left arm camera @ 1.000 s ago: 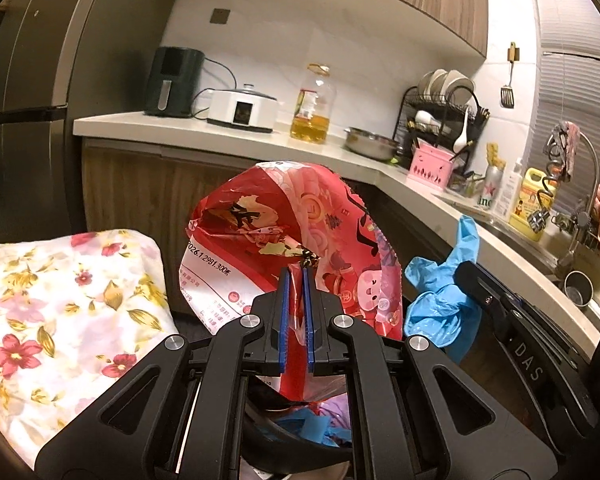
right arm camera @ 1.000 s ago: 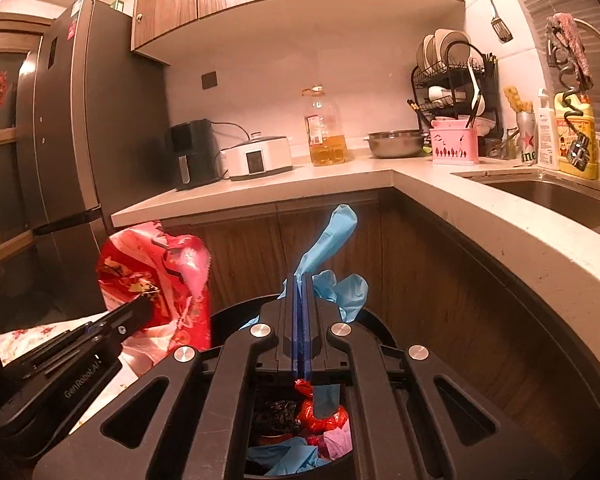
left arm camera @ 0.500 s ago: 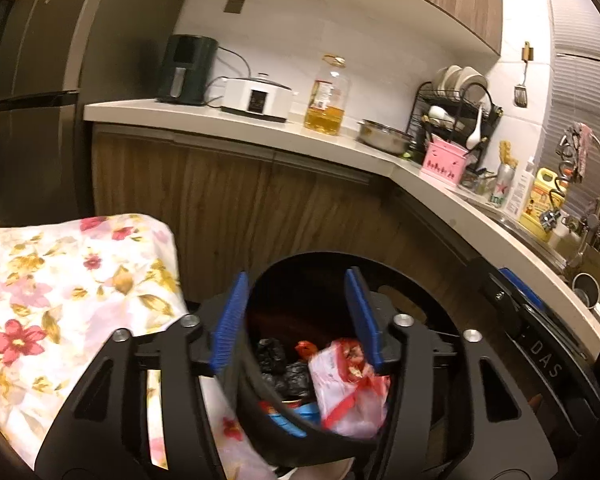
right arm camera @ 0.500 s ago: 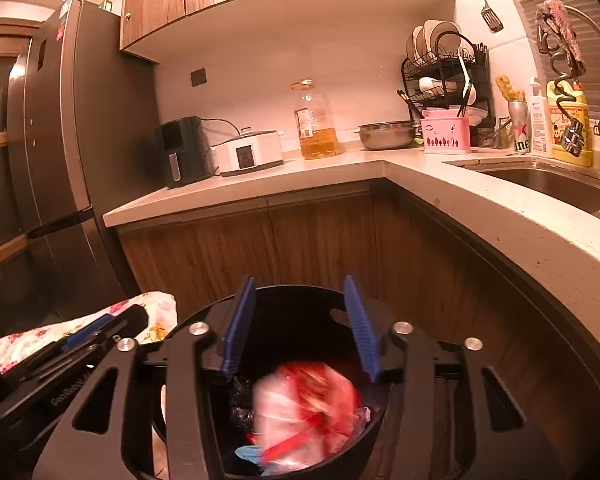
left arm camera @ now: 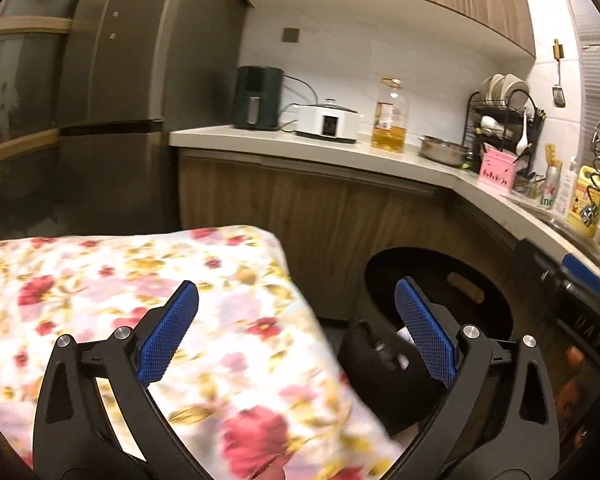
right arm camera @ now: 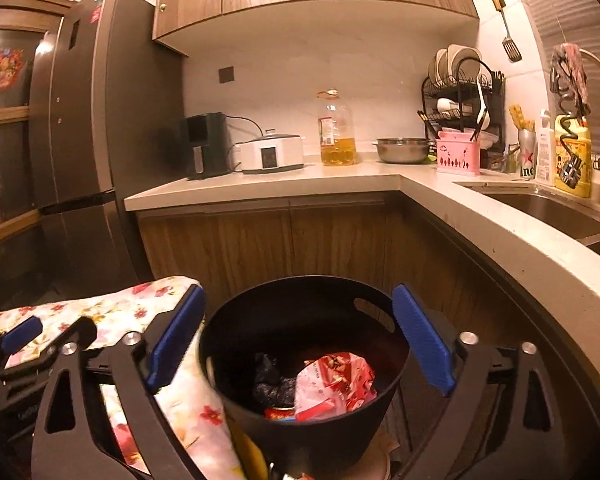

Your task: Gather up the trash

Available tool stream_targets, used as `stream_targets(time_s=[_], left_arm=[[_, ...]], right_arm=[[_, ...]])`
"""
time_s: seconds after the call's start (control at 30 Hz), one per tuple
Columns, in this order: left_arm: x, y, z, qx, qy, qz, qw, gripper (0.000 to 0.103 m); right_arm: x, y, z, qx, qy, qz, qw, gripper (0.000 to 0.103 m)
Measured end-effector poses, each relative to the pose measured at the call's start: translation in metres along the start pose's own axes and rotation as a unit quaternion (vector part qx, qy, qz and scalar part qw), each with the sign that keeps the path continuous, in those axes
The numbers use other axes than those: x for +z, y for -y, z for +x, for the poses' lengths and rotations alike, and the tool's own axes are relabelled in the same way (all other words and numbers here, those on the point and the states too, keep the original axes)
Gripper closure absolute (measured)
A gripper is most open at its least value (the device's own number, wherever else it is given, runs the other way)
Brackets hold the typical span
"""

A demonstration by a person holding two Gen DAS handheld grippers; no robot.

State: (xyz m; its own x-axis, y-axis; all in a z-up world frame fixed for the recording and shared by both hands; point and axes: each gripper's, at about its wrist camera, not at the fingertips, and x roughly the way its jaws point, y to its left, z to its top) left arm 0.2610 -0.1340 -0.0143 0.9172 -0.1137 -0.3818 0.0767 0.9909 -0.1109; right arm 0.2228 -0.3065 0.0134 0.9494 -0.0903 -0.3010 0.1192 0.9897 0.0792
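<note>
A black round trash bin (right arm camera: 300, 420) stands on the floor by the cabinets. A red and white printed bag (right arm camera: 334, 380) and dark crumpled trash (right arm camera: 270, 380) lie inside it. My right gripper (right arm camera: 298, 332) is open and empty, just above the bin with its blue pads either side of the rim. My left gripper (left arm camera: 296, 332) is open and empty over the flowered cloth (left arm camera: 100, 280), with the bin (left arm camera: 384, 368) to its right. The left gripper also shows at the lower left of the right wrist view (right arm camera: 24, 340).
The flowered cloth (right arm camera: 112, 308) covers a surface left of the bin. Wooden cabinets (right arm camera: 300, 240) and an L-shaped counter (right arm camera: 480, 208) stand behind and right, with a sink (right arm camera: 540, 204). A tall fridge (right arm camera: 84, 140) is at the left. An oil bottle (right arm camera: 336, 132) and cooker (right arm camera: 270, 154) sit on the counter.
Both grippers opened and let go: the red bag and the blue glove dropped into the bin. The left gripper has since swung left over the flowered cloth.
</note>
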Motion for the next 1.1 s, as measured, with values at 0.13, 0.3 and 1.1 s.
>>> stream_targets(time_s=[0.13, 0.3, 1.1], left_arm=[[-0.007, -0.015, -0.028, 0.022, 0.006, 0.01, 0.9997, 0.006], [-0.014, -0.033, -0.063, 0.048, 0.008, 0.015, 0.9987, 0.006], [-0.051, -0.079, -0.188, 0.078, 0.025, -0.007, 0.9966, 0.006]], right_arm=[[-0.003, -0.015, -0.025, -0.007, 0.003, -0.016, 1.0, 0.006], [-0.014, -0.029, -0.051, -0.016, -0.009, -0.028, 0.999, 0.006], [-0.05, -0.059, -0.164, -0.001, -0.022, -0.024, 0.999, 0.006]])
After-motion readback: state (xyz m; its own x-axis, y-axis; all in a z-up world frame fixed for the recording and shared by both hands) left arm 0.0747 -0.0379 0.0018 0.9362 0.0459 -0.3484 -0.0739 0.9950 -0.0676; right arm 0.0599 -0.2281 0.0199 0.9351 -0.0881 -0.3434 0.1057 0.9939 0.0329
